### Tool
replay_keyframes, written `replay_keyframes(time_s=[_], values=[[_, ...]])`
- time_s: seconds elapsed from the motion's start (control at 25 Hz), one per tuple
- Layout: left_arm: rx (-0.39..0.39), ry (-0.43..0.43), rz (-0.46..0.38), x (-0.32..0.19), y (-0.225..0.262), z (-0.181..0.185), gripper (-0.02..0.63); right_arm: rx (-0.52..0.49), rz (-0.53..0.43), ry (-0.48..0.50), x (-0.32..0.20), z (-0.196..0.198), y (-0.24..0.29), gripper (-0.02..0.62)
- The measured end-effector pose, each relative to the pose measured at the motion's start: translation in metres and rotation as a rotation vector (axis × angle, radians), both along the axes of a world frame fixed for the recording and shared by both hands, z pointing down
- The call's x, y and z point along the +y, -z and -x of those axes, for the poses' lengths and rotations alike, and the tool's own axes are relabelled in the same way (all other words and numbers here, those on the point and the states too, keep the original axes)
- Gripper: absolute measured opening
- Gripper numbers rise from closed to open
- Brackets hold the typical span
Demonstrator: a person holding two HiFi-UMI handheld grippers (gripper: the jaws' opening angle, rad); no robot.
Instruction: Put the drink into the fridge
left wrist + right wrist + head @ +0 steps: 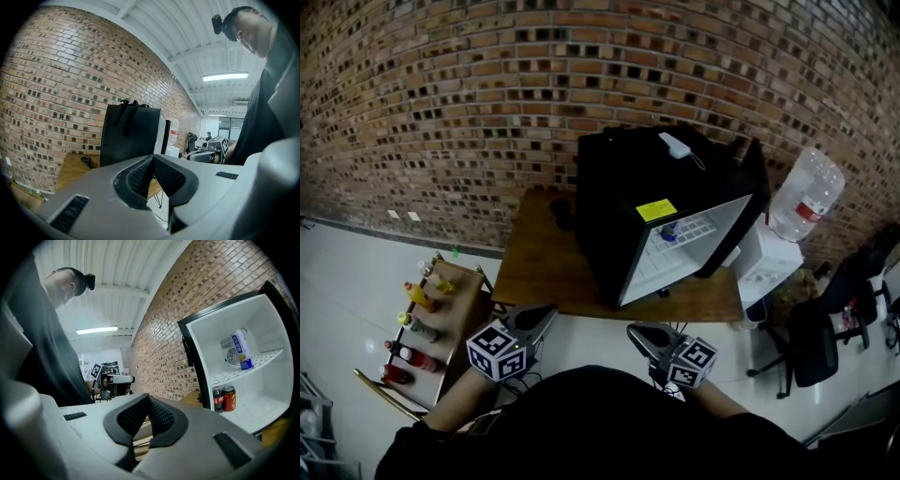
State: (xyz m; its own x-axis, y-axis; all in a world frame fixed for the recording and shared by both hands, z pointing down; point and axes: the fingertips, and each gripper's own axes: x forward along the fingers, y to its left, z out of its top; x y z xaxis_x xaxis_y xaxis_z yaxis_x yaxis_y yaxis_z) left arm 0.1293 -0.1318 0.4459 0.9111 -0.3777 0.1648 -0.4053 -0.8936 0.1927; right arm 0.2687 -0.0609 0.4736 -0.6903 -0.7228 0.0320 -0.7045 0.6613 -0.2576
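A black mini fridge (pixel 628 202) stands on a wooden table (pixel 544 272) with its door (pixel 741 202) swung open, showing a white inside. In the right gripper view a blue and white drink bottle (pixel 241 348) stands on the upper wire shelf, and a red can (pixel 228 398) and a dark bottle (pixel 217 399) stand on the floor of the fridge (pixel 262 380). My left gripper (pixel 546 314) and right gripper (pixel 636 330) hover side by side in front of the table's near edge, short of the fridge. The left gripper (pixel 153 157) and the right gripper (pixel 148 397) are both shut with nothing between their pads.
A low wooden rack (pixel 455 309) with several drink bottles (pixel 420 296) stands on the floor at the left. A water dispenser (pixel 802 202) with a big clear bottle is right of the table, and black office chairs (pixel 816 342) stand beyond it. A brick wall (pixel 441 112) runs behind.
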Motion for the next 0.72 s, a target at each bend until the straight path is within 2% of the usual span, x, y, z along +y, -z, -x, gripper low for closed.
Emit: replay_keyframes(time_s=[0.28, 0.72], values=[[-0.002, 0.042, 0.012, 0.007, -0.007, 0.022, -0.002, 0.004, -0.007, 0.023, -0.007, 0.012, 0.004, -0.009], [-0.005, 0.036, 0.008, 0.012, -0.008, 0.022, -0.002, 0.028, -0.001, 0.034, -0.004, 0.014, -0.001, -0.009]])
